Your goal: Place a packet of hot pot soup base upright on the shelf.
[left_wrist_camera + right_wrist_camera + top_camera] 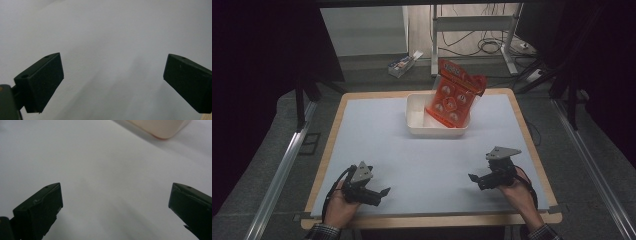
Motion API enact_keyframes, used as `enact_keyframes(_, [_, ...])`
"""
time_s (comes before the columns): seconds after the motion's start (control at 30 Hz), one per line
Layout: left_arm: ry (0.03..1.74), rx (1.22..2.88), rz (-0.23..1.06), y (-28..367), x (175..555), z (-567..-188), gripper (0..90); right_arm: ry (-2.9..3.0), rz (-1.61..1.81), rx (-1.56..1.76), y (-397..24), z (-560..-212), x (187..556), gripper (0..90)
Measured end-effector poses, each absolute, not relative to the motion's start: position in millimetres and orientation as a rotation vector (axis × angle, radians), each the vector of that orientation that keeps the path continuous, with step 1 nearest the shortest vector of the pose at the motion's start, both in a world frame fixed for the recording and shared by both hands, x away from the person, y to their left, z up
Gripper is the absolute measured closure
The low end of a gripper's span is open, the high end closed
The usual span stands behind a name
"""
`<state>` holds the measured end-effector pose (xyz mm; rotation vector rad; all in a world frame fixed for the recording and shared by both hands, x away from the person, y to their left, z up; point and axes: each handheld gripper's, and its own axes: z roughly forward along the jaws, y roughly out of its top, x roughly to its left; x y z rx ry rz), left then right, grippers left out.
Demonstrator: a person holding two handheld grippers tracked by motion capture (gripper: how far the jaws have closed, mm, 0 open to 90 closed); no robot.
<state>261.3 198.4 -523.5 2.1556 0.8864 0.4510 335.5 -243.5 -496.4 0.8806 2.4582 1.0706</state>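
**Count of things on and around the table**

On the table [362,130]: one white tub [422,120] at 12 o'clock, holding one orange packet [454,92] that shows five round white items through its front. Two grippers: the left gripper [379,192] at 7 o'clock and the right gripper [476,179] at 5 o'clock, each with two black jaws spread wide. Two hands hold them. One small box [402,64] lies on the floor beyond, at 11 o'clock.

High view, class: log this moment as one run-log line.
left gripper: open, empty, near edge | right gripper: open, empty, near edge | orange packet: leaning in white tub | table: far centre
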Motion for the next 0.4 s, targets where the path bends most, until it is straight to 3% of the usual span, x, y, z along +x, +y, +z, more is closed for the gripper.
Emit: enact_keyframes(0.4, [0.885, 2.16, 0.451, 197.3, 262.1, -524.1, 2.8, 2.496, 0.988, 0.902, -243.8, -507.7, 340.8, 0.0])
